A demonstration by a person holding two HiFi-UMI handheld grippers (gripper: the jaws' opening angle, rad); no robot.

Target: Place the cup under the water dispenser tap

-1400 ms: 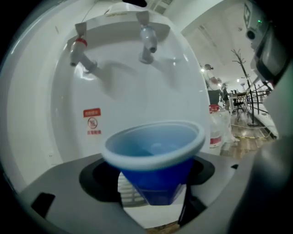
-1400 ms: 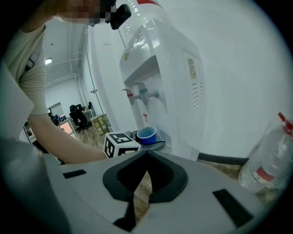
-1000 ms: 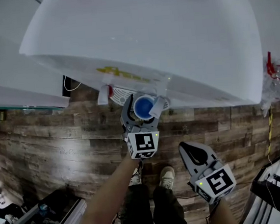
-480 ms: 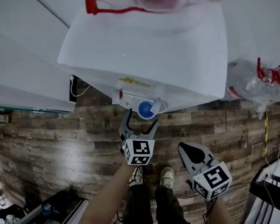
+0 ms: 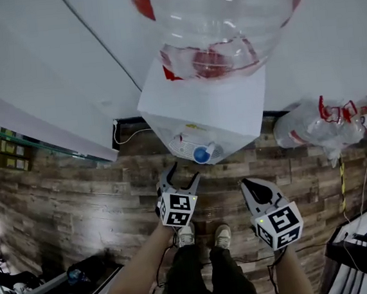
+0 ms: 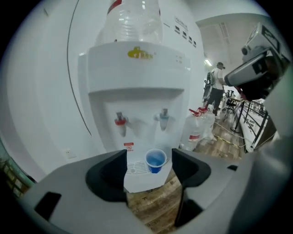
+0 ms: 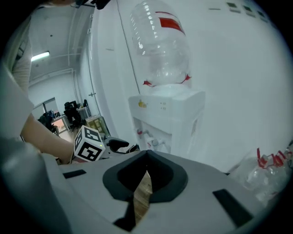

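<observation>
Since the small blue plastic cup sits under the blue tap of the white water dispenser, job looks done. The left hand-held gripper is closing on nothing, and the right hand-held gripper is pressed together, empty.

Reads as an office to me — water dispenser ahead of left fingers, spare bottles to their right, desks and chairs left of right fingers.
</observation>
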